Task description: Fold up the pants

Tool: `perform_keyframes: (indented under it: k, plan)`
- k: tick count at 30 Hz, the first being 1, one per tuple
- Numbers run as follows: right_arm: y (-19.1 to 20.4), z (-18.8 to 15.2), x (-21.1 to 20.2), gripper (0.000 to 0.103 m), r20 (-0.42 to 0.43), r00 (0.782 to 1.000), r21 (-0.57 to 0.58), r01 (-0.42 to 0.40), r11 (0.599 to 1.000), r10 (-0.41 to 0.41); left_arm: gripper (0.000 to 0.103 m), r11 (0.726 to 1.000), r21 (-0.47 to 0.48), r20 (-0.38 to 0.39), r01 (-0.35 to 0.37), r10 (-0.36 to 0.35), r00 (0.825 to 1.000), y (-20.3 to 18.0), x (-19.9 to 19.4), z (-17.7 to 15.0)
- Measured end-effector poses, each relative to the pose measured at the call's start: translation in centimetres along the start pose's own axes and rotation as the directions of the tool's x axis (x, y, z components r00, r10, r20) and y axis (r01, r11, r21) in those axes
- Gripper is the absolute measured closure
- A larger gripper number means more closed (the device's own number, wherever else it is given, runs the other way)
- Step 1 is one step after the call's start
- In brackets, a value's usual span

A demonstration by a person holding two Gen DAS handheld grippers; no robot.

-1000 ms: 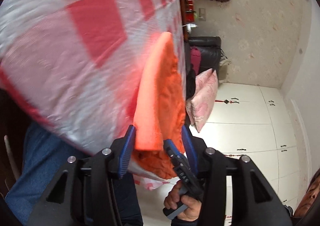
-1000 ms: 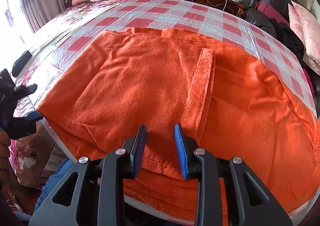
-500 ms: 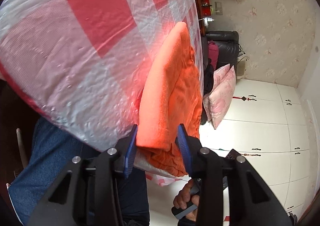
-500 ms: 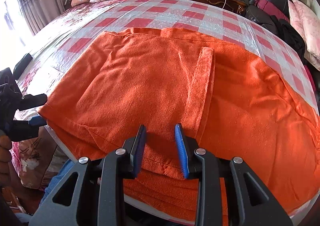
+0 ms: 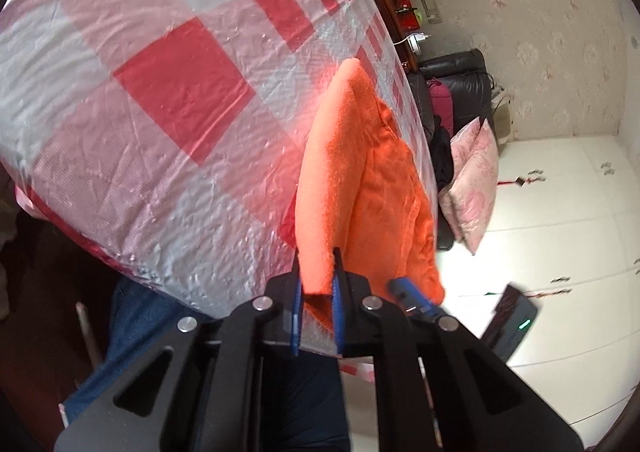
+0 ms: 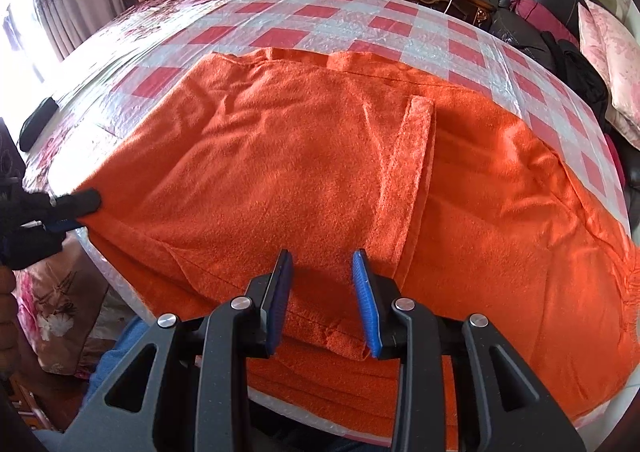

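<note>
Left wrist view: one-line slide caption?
Left gripper closing on a corner of the orange pants at the checked sheet's edge.

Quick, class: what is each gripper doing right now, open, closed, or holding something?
Left gripper: jaws closing, pinching the edge of the orange pants.
Right gripper: jaws opening, a fold of the pants lies between them; whether the pads press it cannot be told.

Both grippers are black plastic with silver screws; left gripper (image 5: 316, 292) and right gripper (image 6: 322, 292) carry ribbed blue pads; blue jeans (image 5: 128, 316) below.
</note>
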State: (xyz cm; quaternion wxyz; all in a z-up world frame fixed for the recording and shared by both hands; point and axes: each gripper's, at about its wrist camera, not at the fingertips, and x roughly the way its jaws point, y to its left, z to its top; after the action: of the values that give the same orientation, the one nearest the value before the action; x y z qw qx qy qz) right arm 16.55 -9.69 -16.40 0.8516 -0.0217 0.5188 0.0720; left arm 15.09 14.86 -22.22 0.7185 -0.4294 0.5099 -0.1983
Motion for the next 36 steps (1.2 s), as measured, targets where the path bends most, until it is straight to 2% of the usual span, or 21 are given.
perform_keyframes:
  k: [2, 3, 5, 7, 9, 10, 12, 13, 14, 17, 23, 25, 28, 30, 33, 35, 36]
  plan:
    - [-0.2, 1.6, -0.8, 0.066, 0.003, 1.0, 0.034, -0.019, 0.999, 0.019, 0.092, 0.993, 0.089, 0.028, -0.073, 0.071, 0.997, -1.4, -0.1, -0.4]
    - [0.2, 3.1, -1.2, 0.063, 0.008, 1.0, 0.033, -0.027, 0.999, 0.026, 0.092, 0.979, 0.157, 0.057, -0.132, 0.124, 0.991, -2.5, -0.2, -0.8]
    - [1.3, 5.6, -1.6, 0.041, 0.004, 0.999, 0.005, -0.041, 0.999, 0.041, 0.092, 0.942, 0.258, 0.116, -0.214, 0.19, 0.975, -4.6, -0.1, -1.7]
    - [3.1, 8.4, -1.7, 0.037, -0.015, 0.996, -0.036, -0.087, 0.996, 0.087, 0.092, 0.904, 0.327, 0.172, -0.277, 0.231, 0.958, -6.3, -0.3, -2.5]
    - [5.0, 11.0, -0.9, 0.036, -0.079, 0.98, -0.052, -0.188, 0.981, 0.184, 0.092, 0.844, 0.406, 0.241, -0.351, 0.272, 0.932, -8.4, -0.5, -3.6]
    - [6.0, 11.9, -0.5, 0.036, -0.111, 0.974, -0.063, -0.203, 0.977, 0.195, 0.092, 0.817, 0.434, 0.264, -0.379, 0.287, 0.921, -9.1, -0.5, -4.0]
    - [8.2, 13.7, 0.3, 0.036, -0.159, 0.967, -0.12, -0.218, 0.968, 0.199, 0.092, 0.732, 0.505, 0.328, -0.457, 0.327, 0.886, -11.1, -0.1, -5.1]
    - [9.0, 14.2, 0.8, 0.036, -0.187, 0.961, -0.136, -0.23, 0.964, 0.203, 0.092, 0.712, 0.518, 0.344, -0.474, 0.334, 0.878, -11.5, 0.0, -5.4]
    - [9.8, 14.7, 1.3, 0.036, -0.211, 0.958, -0.151, -0.227, 0.962, 0.193, 0.092, 0.683, 0.538, 0.366, -0.495, 0.34, 0.866, -12.2, 0.3, -5.8]
    - [11.8, 15.3, 2.5, 0.036, -0.227, 0.968, -0.224, -0.158, 0.962, 0.107, 0.092, 0.62, 0.584, 0.411, -0.523, 0.331, 0.85, -13.9, 0.9, -6.7]
    - [12.9, 14.7, 5.4, 0.036, -0.266, 0.962, -0.228, -0.133, 0.965, 0.069, 0.092, 0.625, 0.597, 0.406, -0.504, 0.306, 0.861, -13.7, 0.9, -6.8]
    - [13.2, 14.5, 6.3, 0.036, -0.279, 0.959, -0.232, -0.125, 0.965, 0.057, 0.092, 0.614, 0.605, 0.41, -0.506, 0.305, 0.86, -13.5, 0.8, -6.8]
    - [13.5, 14.5, 6.8, 0.036, -0.267, 0.963, -0.249, -0.093, 0.964, 0.024, 0.092, 0.611, 0.608, 0.41, -0.507, 0.305, 0.86, -13.3, 0.9, -6.8]
    - [13.7, 14.5, 7.1, 0.037, -0.276, 0.961, -0.253, -0.101, 0.962, 0.029, 0.092, 0.611, 0.613, 0.409, -0.501, 0.298, 0.863, -13.1, 0.9, -6.9]
    - [13.5, 14.7, 7.7, 0.05, -0.288, 0.957, -0.246, -0.1, 0.964, 0.026, 0.092, 0.615, 0.618, 0.408, -0.489, 0.281, 0.869, -13.3, 0.6, -7.2]
    - [13.1, 14.9, 7.8, 0.071, -0.292, 0.956, -0.222, -0.106, 0.969, 0.038, 0.092, 0.64, 0.609, 0.395, -0.469, 0.268, 0.879, -13.1, 0.4, -7.0]
    - [12.8, 15.0, 7.8, 0.076, -0.293, 0.955, -0.208, -0.114, 0.971, 0.049, 0.092, 0.651, 0.602, 0.39, -0.462, 0.265, 0.882, -13.0, 0.2, -6.9]
